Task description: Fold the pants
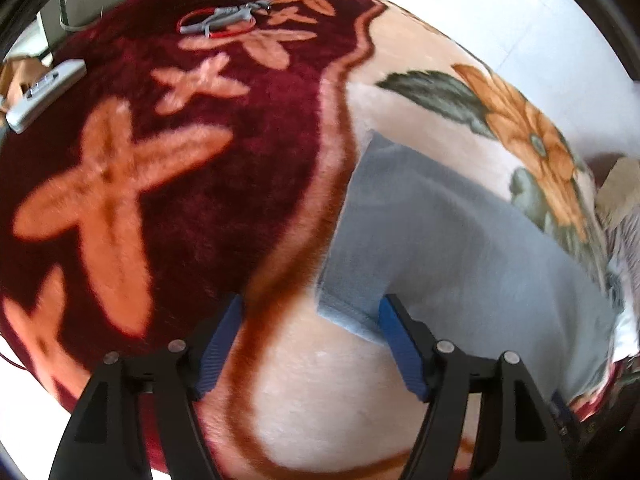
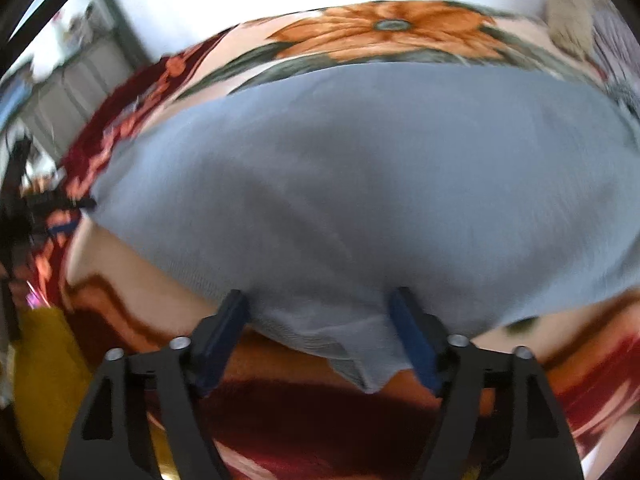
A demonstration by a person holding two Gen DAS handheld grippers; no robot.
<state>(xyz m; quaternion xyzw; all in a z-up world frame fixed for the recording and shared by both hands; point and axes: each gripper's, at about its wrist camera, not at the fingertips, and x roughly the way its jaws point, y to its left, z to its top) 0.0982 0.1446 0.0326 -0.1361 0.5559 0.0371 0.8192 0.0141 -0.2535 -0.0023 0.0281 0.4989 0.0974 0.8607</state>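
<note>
Now your two hand-held grippers are both down low over the pants (image 2: 360, 184), which lie flat on a fuzzy blanket (image 1: 160, 184). The pants are light blue. In the left view they fill the right middle of the frame, and one corner (image 1: 344, 312) sits at the bottom middle. In the right view they fill most of the frame.

Your left hand-held gripper (image 1: 312, 340) is wide open. It holds nothing. The corner of the pants lies between its jaws, close to the right-hand pad, but the pads are not squeezing it.

Your right hand-held gripper (image 2: 320, 340) is wide open too. The near edge (image 2: 344, 344) of the pants, with a ribbed band, lies between its jaws. The pads do not pinch it. The view is blurry, so you cannot tell if a pad just brushes the cloth.

It looks like you are between folds: the cloth is down and both jaws are apart. You may be about to take hold again for one more fold.

For the next move, you would need each gripper to come down over its bit of edge and close on all the layers. Then lift both together so the cloth stays even. Watch that the fuzzy blanket does not get pinched along with the pants.

At the top of the left view lie scissors (image 1: 224, 20), and at the far left a remote (image 1: 44, 92), well apart from the pants.
</note>
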